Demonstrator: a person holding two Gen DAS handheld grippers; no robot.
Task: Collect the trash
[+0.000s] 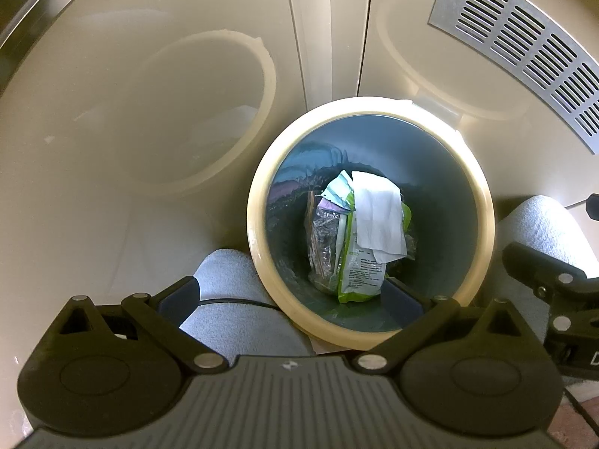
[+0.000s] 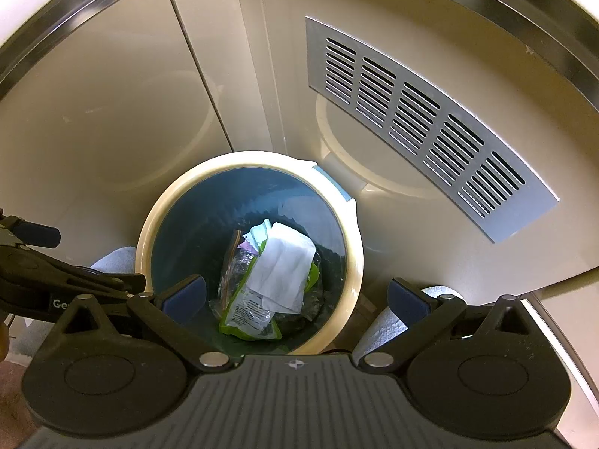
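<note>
At frame centre, the bin [image 1: 368, 220] holds a white tissue [image 1: 378, 213] over a green wrapper [image 2: 247, 321]. Both grippers, left [image 1: 297, 299] and right [image 2: 297, 295], hover with jaws spread, empty; best withdraw straight up, clear of the rim.

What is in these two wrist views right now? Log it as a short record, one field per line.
bin: round bin with cream rim and blue inside, on the floor against beige cabinet doors
contents: white tissue on top of a green and white wrapper, clear plastic beside them
left gripper: open, empty, above the bin
right gripper: open, empty, above the bin
nearby: metal vent grille on the cabinet, to the right of the bin
</note>
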